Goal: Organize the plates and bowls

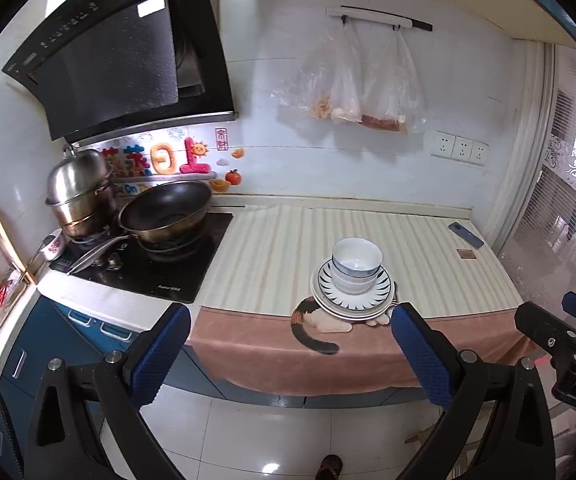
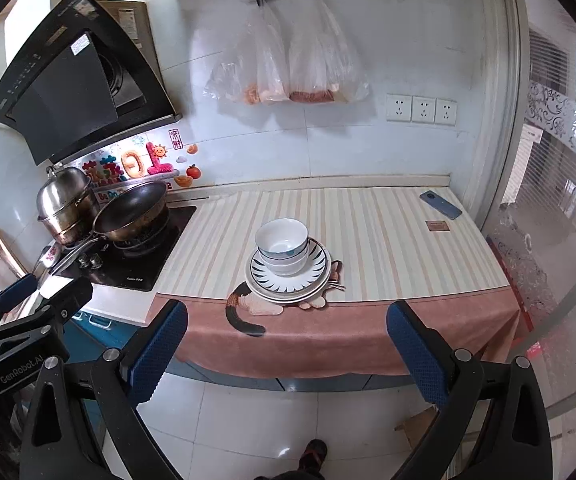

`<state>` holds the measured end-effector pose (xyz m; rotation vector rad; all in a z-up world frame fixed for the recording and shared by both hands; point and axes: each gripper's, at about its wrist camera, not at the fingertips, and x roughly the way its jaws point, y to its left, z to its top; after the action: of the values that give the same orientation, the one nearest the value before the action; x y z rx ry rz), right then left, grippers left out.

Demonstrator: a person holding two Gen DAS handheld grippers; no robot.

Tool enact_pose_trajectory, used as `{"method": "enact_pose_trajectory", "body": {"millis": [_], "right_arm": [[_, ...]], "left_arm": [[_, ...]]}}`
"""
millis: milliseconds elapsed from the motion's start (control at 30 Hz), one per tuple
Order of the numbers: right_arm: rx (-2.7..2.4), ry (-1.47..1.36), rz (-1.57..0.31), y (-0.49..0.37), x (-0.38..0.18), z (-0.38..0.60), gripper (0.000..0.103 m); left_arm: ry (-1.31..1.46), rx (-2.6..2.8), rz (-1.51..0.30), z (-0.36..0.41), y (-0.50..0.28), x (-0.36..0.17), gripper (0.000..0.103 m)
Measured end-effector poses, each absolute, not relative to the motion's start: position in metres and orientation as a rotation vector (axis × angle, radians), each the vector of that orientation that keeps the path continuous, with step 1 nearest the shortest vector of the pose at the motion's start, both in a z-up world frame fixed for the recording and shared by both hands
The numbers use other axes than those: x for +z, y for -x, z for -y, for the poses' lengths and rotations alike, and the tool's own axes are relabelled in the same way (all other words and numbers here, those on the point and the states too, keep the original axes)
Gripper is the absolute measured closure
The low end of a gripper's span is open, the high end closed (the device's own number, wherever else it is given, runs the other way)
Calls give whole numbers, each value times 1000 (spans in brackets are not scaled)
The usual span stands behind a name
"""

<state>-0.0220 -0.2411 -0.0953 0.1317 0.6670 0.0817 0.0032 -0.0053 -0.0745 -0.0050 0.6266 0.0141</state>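
White bowls (image 2: pixel 282 245) nested on plates (image 2: pixel 288 280); lower plates mostly hidden.

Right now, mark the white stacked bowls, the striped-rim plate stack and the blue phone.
white stacked bowls (image 2: pixel 282 245), right wrist view, top bowl's inside
striped-rim plate stack (image 2: pixel 319 258), right wrist view, patterned rim
blue phone (image 2: pixel 441 205), right wrist view, its back

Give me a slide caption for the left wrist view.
Open left gripper held back from stacked bowls on plates at the counter's front edge.
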Motion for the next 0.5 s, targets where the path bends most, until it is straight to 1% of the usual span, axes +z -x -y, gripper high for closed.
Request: {"method": "enact_pose_trajectory", "body": {"millis": [233, 500], "right_arm": [[83, -131, -663, 48, -94, 234, 1], [75, -140, -646, 59, -91, 234, 1]], "left_arm": [[-8, 32, -606, 1, 18, -73, 0], [-25, 30, -591, -2, 33, -71, 0]]}}
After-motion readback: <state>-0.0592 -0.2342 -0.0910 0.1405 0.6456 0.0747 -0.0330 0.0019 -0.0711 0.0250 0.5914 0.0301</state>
